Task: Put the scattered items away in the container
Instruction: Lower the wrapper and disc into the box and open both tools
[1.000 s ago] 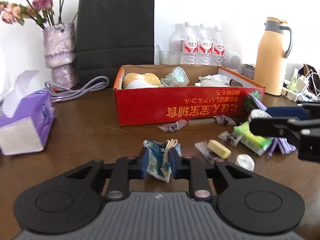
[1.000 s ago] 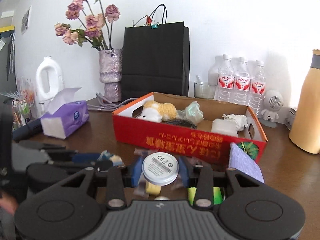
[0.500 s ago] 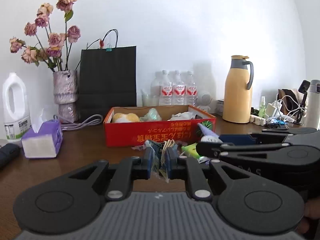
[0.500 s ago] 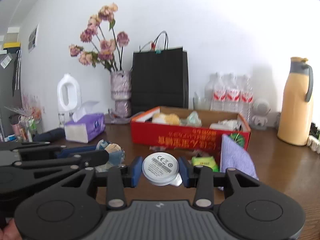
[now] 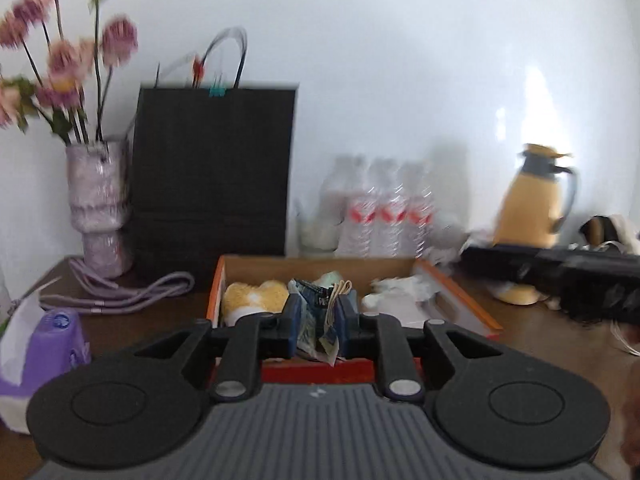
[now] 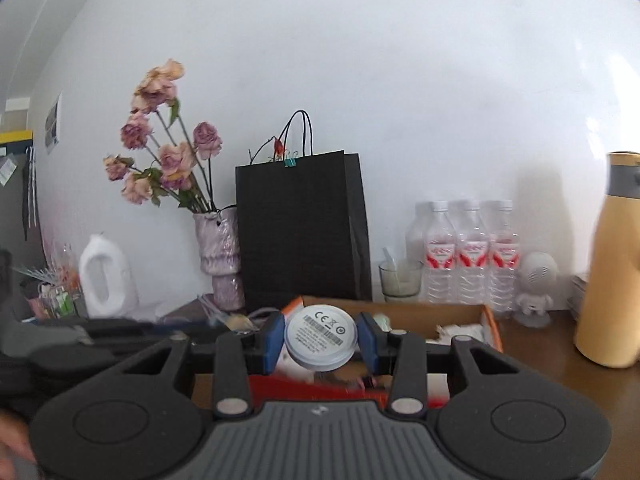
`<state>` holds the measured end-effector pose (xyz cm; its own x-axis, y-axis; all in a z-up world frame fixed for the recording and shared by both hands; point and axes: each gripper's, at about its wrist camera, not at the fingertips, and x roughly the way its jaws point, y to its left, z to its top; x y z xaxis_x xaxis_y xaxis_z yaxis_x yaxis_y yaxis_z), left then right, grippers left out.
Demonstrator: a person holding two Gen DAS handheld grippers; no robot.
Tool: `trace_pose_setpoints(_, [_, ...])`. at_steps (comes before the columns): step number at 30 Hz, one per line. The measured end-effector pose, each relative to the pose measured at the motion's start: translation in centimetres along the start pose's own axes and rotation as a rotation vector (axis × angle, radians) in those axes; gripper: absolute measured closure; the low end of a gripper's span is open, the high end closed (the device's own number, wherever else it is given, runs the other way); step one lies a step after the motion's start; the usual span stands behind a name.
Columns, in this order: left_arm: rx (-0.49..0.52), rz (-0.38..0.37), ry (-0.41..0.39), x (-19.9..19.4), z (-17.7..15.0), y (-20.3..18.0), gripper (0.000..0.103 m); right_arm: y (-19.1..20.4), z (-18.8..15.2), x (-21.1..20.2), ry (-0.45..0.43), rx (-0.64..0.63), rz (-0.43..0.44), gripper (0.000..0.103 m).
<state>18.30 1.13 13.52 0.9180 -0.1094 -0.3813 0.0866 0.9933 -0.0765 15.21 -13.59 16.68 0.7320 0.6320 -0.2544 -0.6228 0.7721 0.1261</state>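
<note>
We find the left gripper (image 5: 319, 330) pinching a crumpled wrapper (image 5: 318, 320), jaws easing apart; the red box (image 5: 456, 286) lies directly beyond, frame centre. The right gripper (image 6: 320, 340) clamps a white round tin (image 6: 321, 336) likewise before the box.

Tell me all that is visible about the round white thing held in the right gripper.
The round white disc is flat, with a grey rim, probably plastic. Its face carries printed marks, CE among them, and barcode lines. It is tilted, face towards the camera, clamped by its edges between the right gripper's blue pads. It hangs over the near wall of the red box.
</note>
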Motion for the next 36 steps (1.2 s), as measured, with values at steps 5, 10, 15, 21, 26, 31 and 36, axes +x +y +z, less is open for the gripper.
trace_pose_setpoints(5, [-0.091,-0.072,0.246,9.5,0.6,2.0,0.083,-2.7,3.9,11.6,0.209,0.080,0.036,0.065])
trace_pose_setpoints(10, [-0.080,-0.105,0.335,12.6,-1.0,2.1,0.055,-4.0,2.0,22.1,0.470,0.118,-0.007,0.065])
trace_pose_setpoints(15, [-0.093,-0.132,0.333,11.9,-0.9,3.6,0.043,-4.7,-1.7,27.5,0.659,0.101,-0.062,0.065])
trace_pose_setpoints(21, [-0.086,-0.126,0.342,12.1,-0.5,4.2,0.033,-4.8,-2.6,28.3,0.708,0.137,-0.048,0.059])
trace_pose_setpoints(26, [-0.156,-0.090,0.312,10.6,-0.5,5.1,0.032,-6.1,-0.6,24.4,0.647,0.183,-0.047,0.046])
trace_pose_setpoints(31, [-0.158,0.025,0.274,8.9,-0.3,4.7,0.021,-7.7,0.4,19.0,0.582,0.166,-0.129,0.025])
trace_pose_setpoints(36, [-0.036,0.175,0.096,5.8,-0.2,1.7,0.005,-7.9,-0.3,14.4,0.518,0.087,-0.257,0.024])
